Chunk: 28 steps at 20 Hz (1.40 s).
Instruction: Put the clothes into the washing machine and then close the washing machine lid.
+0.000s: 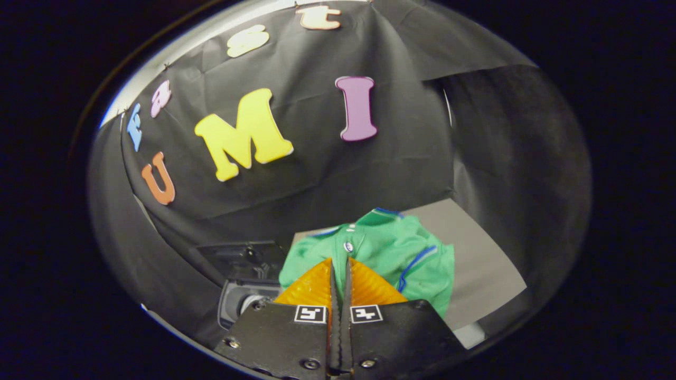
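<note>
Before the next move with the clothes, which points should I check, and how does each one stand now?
1. Tool closed: ok, its two fingers stand almost together with a thin gap.
2. Green garment held by the tool: cannot tell; the fingertips meet at its near edge, but no cloth is seen pinched between them.
3. Garment lifted off the grey surface: cannot tell; it appears bunched just beyond the fingers.
4. Washing machine near: ok, it sits beside the left finger, next to the garment.
5. Machine lid open: cannot tell; a dark panel rises behind the opening.
6. Way to the machine free: ok, nothing lies between.
</note>
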### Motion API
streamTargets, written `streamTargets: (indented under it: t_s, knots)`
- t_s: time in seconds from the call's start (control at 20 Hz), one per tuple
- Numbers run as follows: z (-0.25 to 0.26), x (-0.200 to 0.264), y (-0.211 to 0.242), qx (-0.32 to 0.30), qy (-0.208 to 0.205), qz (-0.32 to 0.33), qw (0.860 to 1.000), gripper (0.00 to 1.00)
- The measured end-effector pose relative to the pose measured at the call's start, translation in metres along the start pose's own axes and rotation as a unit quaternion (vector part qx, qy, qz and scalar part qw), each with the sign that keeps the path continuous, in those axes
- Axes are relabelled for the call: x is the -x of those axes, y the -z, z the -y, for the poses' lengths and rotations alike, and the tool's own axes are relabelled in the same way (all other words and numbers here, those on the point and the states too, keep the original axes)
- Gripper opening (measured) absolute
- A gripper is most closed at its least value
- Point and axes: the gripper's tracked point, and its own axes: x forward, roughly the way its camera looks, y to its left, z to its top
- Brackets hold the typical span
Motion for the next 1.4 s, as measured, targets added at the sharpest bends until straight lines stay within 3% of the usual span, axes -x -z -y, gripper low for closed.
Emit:
streamTargets:
  t_s: [0.35, 0.6, 1.0, 1.4]
  knots:
    - [-0.069, 0.034, -0.057, 0.023, -0.062, 0.059, 0.996, 0.04]
    - [-0.137, 0.036, -0.067, 0.054, -0.12, 0.066, 0.989, 0.04]
    - [-0.245, 0.016, -0.038, 0.05, -0.211, 0.028, 0.976, 0.04]
    - [-0.309, -0.021, 0.018, 0.066, -0.226, -0.019, 0.972, 0.04]
